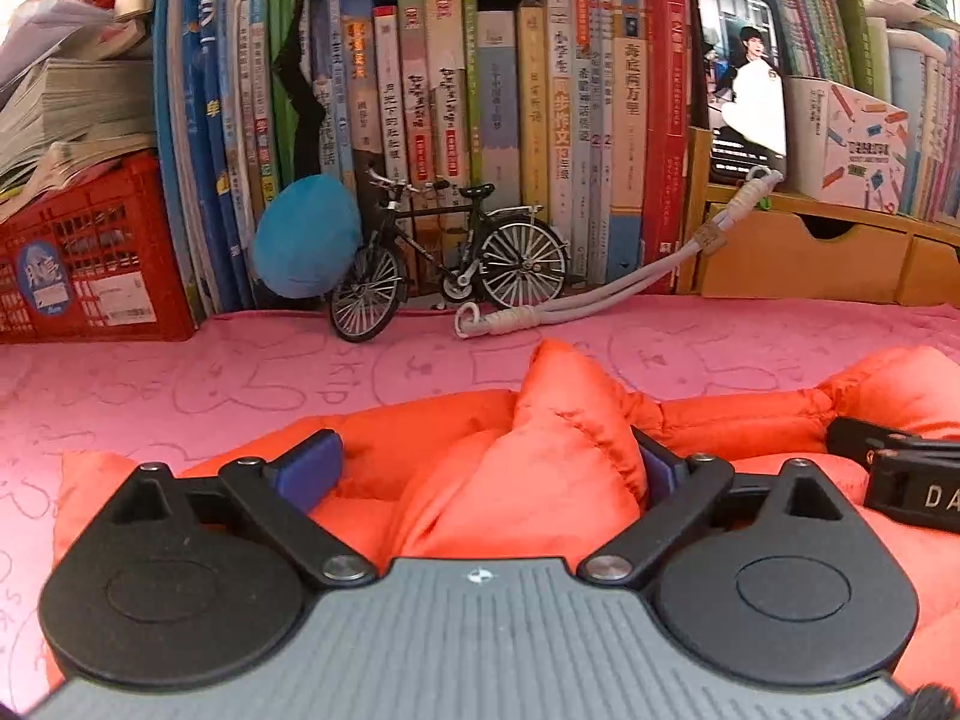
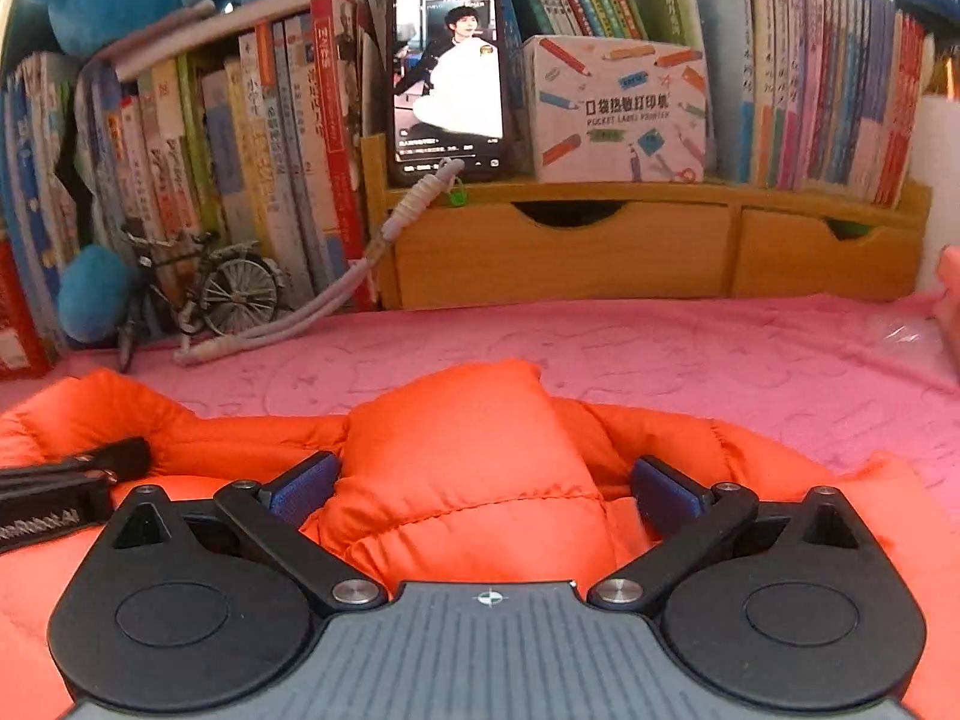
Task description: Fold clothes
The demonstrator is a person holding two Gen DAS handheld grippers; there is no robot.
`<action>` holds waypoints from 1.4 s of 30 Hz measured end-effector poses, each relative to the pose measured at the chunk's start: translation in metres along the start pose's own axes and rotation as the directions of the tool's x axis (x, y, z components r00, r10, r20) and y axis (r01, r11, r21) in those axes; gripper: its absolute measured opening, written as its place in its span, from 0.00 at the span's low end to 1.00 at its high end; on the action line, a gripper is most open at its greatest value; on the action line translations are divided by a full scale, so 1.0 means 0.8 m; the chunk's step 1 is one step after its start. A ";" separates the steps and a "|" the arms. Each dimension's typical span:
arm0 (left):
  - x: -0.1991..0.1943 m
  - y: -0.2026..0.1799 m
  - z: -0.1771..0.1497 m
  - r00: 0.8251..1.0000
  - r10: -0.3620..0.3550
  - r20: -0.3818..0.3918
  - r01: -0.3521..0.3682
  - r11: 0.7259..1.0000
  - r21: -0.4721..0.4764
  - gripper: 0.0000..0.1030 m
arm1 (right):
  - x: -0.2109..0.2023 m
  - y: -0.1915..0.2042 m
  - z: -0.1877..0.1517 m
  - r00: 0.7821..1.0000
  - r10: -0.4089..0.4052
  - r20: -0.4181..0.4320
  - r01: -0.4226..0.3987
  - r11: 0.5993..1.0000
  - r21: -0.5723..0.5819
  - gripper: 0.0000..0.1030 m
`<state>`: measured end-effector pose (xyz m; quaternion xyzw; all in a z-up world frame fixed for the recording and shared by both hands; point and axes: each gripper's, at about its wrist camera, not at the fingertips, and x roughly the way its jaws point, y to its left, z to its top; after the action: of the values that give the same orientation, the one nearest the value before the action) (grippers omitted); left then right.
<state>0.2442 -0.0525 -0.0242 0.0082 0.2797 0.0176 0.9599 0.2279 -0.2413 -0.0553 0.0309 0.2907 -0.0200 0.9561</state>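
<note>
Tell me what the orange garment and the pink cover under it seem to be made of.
Orange garment: probably smooth, slightly shiny synthetic shell over puffy filling; quilted stitch lines and bulging panels show. Pink cover: apparently soft matte plush or towelling, with embossed cartoon outlines and fuzzy nap.

**Count of items on and behind the pink cover**

One orange puffer jacket [image 1: 540, 468]. Two grippers: left gripper [image 1: 489, 468], right gripper [image 2: 486, 495]. One model bicycle [image 1: 450, 264]. One phone [image 2: 447, 75]. One label-printer box [image 2: 618, 111]. Two wooden drawers [image 2: 564, 252]. One red crate [image 1: 96, 258]. Books too many to count.
</note>
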 end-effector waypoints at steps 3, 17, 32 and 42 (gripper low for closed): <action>-0.001 0.007 0.001 1.000 0.006 -0.004 -0.006 1.000 -0.018 0.95 | 0.001 0.005 0.001 0.999 -0.044 0.002 0.044 0.999 -0.001 1.00; -0.002 0.034 0.002 0.985 0.166 -0.038 -0.170 0.976 -0.136 0.95 | -0.006 -0.007 -0.002 0.942 -0.335 -0.004 0.333 0.938 0.097 1.00; -0.094 0.084 0.011 0.984 0.128 0.128 -0.092 0.962 -0.256 0.92 | -0.109 -0.051 -0.016 0.943 -0.208 0.259 0.122 0.943 0.311 1.00; -0.102 0.029 -0.026 0.978 0.142 0.151 -0.160 0.980 0.115 0.96 | -0.124 0.041 -0.048 0.973 0.107 0.202 -0.067 0.979 -0.194 1.00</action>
<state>0.1637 -0.0324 0.0022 0.0912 0.2100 0.0722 0.9707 0.1261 -0.2038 -0.0300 -0.0480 0.1862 0.0463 0.9802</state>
